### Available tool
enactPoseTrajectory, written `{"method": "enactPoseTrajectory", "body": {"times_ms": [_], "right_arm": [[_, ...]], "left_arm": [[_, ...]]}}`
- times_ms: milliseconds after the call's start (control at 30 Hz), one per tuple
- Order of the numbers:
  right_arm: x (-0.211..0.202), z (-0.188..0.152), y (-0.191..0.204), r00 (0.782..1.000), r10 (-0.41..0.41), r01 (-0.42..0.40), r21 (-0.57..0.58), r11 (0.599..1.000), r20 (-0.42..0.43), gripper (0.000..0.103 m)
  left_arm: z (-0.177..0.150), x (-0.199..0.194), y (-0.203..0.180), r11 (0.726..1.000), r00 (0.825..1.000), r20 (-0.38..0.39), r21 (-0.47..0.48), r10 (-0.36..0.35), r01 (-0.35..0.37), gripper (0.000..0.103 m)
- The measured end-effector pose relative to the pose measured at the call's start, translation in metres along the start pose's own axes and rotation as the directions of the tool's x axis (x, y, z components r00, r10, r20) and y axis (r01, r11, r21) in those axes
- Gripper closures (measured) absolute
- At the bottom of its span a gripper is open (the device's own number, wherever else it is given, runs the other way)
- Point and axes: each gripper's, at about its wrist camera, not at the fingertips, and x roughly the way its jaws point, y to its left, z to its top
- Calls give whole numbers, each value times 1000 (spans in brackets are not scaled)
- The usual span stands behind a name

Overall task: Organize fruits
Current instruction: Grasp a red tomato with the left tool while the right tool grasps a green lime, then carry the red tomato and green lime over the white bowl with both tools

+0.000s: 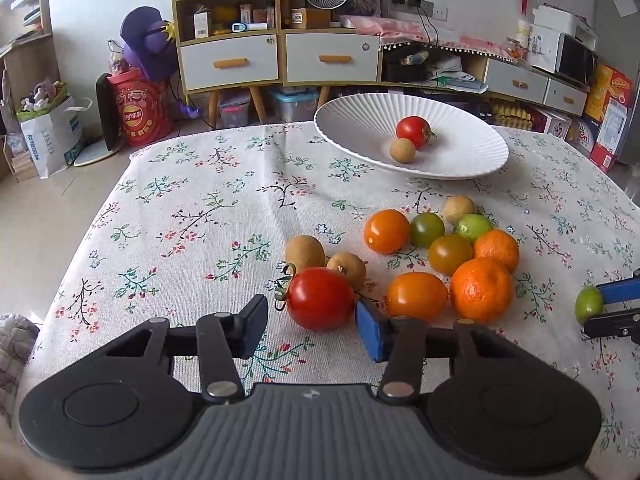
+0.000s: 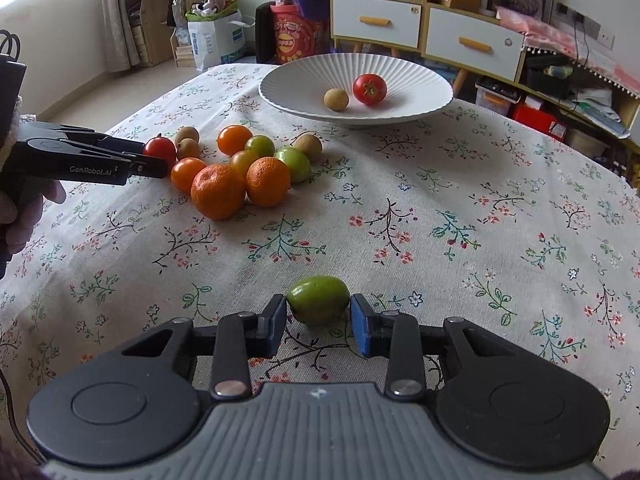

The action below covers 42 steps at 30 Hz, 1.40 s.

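Near the table's front edge, a green fruit (image 2: pixel 318 299) is bracketed by the right gripper (image 2: pixel 319 318), whose jaws stand just at its two sides; whether it is pinched cannot be told. Toward the left edge, the left gripper (image 1: pixel 312 326) is held wide open, a red tomato (image 1: pixel 320 298) sitting between its fingertips with one pad (image 1: pixel 370 334) touching it. Behind it two longans (image 1: pixel 346 268) and a crowded cluster of oranges (image 1: pixel 482 290) are packed (several touching). At the far edge a white ribbed plate (image 2: pixel 416 80) is seen holding a second tomato (image 2: pixel 370 89) and a longan (image 2: pixel 336 99). A floral tablecloth (image 2: pixel 480 240) covers the table.
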Motion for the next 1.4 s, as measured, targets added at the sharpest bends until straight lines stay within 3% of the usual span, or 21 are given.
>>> {"method": "enactPoseTrajectory", "body": {"times_ms": [267, 867, 1400], "right_arm": [[0, 1, -1, 1000, 4, -4, 2, 1000, -2, 72], [-7, 14, -3, 999, 4, -5, 26, 1000, 35, 72], [-6, 69, -15, 988, -33, 19, 90, 996, 154, 72]], "left_arm": [[3, 3, -3, 1000, 1000, -2, 14, -3, 3, 67], [13, -8, 0, 999, 999, 12, -28, -31, 31, 68], [46, -13, -28, 994, 993, 64, -33, -99, 101, 68]]}}
